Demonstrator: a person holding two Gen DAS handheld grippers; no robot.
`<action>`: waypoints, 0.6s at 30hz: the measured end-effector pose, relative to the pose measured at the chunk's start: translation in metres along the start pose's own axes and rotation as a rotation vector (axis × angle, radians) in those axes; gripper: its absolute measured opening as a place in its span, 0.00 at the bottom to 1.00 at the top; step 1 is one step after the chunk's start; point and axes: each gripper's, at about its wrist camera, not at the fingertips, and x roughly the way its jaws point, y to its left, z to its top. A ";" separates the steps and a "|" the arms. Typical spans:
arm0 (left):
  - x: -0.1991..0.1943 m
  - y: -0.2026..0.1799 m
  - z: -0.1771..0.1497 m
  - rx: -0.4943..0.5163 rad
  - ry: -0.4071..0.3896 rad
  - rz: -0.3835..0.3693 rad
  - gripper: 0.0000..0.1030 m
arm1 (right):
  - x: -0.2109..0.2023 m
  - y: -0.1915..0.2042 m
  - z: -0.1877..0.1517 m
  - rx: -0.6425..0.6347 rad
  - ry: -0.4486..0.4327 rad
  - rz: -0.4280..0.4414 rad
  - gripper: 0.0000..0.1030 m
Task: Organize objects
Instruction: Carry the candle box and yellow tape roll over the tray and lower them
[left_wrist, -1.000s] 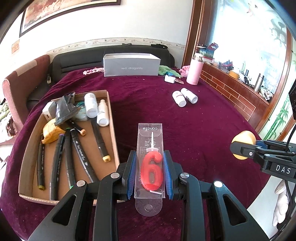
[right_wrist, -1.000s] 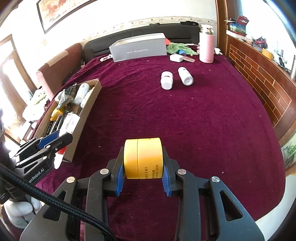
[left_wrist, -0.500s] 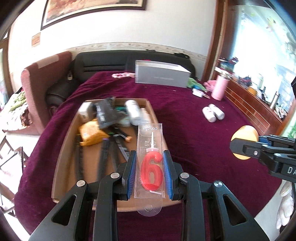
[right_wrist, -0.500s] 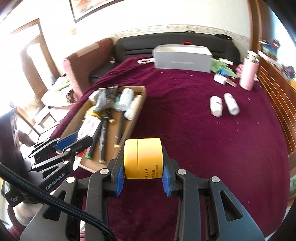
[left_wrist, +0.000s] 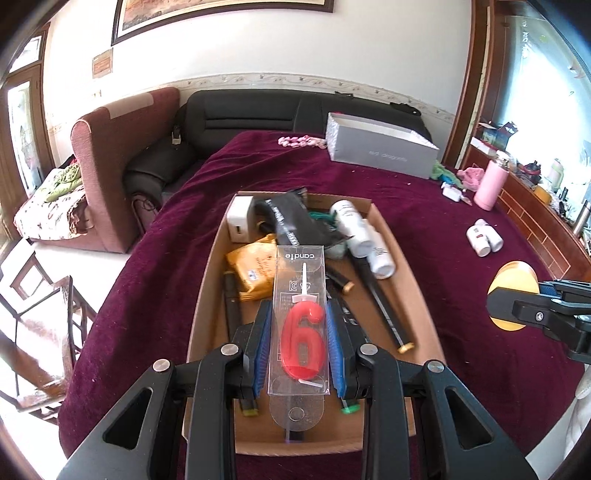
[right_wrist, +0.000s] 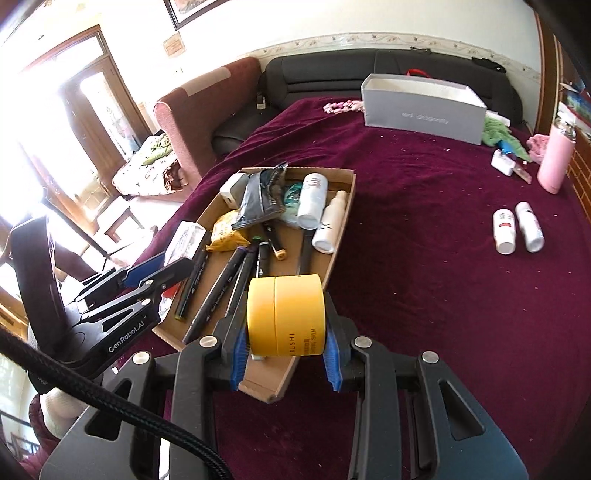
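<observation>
Having been swung over the cardboard tray (left_wrist: 207, 295) within the last second, the packaged candle (left_wrist: 301, 325), clamped by the left gripper (left_wrist: 299, 347), and the yellow balm jar (right_wrist: 286, 321), clamped by the right gripper (right_wrist: 284, 354), are seemingly being readied for release.

A matt, velvety maroon cloth (right_wrist: 424, 258) covers the tabletop. The tray (left_wrist: 419, 295) is plain brown cardboard, dull and smooth. The candle pack (left_wrist: 299, 332) is clear glossy plastic around a waxy red numeral. The yellow jar (right_wrist: 286, 317) looks like smooth, slightly shiny plastic. The pink bottle (right_wrist: 554, 162) has a satin finish.
</observation>
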 end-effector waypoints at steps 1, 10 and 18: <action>0.003 0.003 0.000 -0.001 0.006 0.002 0.23 | 0.003 0.001 0.001 0.002 0.005 0.004 0.30; 0.026 0.018 -0.003 -0.016 0.066 0.002 0.23 | 0.035 0.011 0.014 0.010 0.058 0.036 0.30; 0.042 0.029 -0.003 -0.020 0.107 0.010 0.23 | 0.077 0.008 0.024 0.044 0.128 0.040 0.30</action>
